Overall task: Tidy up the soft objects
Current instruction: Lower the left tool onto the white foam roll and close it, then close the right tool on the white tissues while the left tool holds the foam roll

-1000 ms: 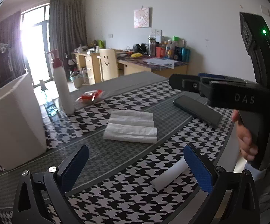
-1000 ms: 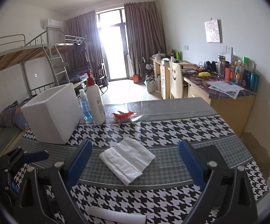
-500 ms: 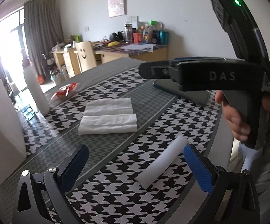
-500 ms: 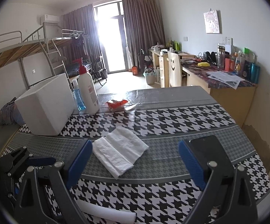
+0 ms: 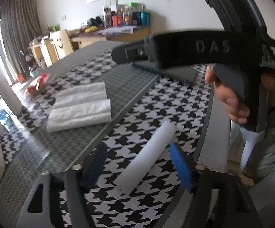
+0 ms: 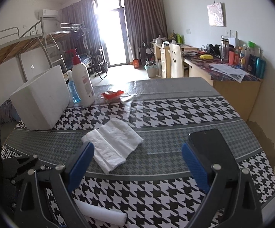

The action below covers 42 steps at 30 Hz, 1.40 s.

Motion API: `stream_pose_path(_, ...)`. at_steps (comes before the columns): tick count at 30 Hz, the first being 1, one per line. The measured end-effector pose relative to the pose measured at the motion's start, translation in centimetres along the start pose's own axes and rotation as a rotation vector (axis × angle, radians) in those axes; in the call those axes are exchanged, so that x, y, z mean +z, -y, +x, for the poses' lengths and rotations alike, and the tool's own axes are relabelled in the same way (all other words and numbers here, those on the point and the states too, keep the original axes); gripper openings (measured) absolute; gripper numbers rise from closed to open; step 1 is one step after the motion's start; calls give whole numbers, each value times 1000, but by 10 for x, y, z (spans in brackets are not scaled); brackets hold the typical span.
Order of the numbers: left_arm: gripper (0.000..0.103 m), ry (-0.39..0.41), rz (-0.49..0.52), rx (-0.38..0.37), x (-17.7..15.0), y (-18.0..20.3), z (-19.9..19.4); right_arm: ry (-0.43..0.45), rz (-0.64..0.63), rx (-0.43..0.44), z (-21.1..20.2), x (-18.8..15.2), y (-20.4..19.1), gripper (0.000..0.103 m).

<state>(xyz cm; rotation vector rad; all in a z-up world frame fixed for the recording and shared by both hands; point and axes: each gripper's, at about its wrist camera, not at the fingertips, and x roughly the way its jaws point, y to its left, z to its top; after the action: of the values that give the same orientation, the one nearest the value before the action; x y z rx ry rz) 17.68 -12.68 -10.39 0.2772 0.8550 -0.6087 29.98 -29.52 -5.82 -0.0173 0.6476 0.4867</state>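
A white foam roll (image 5: 147, 157) lies on the houndstooth tablecloth near the front edge. My left gripper (image 5: 139, 167) is open around it, with a blue pad on each side and the roll between the jaws. The roll also shows at the bottom of the right wrist view (image 6: 101, 213). A folded white soft bag (image 5: 80, 108) lies further in; it sits mid-table in the right wrist view (image 6: 112, 144). My right gripper (image 6: 137, 163) is open and empty above the table, and its black body (image 5: 204, 49) crosses the left wrist view.
A white foam box (image 6: 40, 98), a lotion pump bottle (image 6: 82, 83), a blue bottle (image 6: 73, 91) and a red packet (image 6: 112, 95) stand at the far left. A dark phone (image 6: 211, 146) lies at the right. The table edge (image 5: 211, 144) runs close on the right.
My left gripper has moved forward and down, so the white roll now lies between its jaws, which stand closer together. The right gripper drifted slightly closer to the folded bag and stays open.
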Motion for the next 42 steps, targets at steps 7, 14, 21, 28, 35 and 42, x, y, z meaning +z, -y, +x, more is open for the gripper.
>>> stream_pose_path(7,42,-37,34,-25,-8,3,10,-31,-5,5,4,-1,4,96)
stream_pose_path(14,21,-31,34,-49,-11,1,5,-52,-29,27,6,-1,0,96)
stream_pose_path(21,15,15,-27,-56,-11,-10,0,-69,-55,55,14,2,-5,96)
stream_pose_path(28,15,71,-142,-10,-11,-40,-13,-79,-80,75,24,10,-10,96)
stream_pose_path(35,15,118,-247,99,-14,-73,-29,-96,-92,82,41,16,-17,96)
stream_pose_path(42,15,137,-331,177,-17,-94,-30,-141,-127,110,61,15,-28,96)
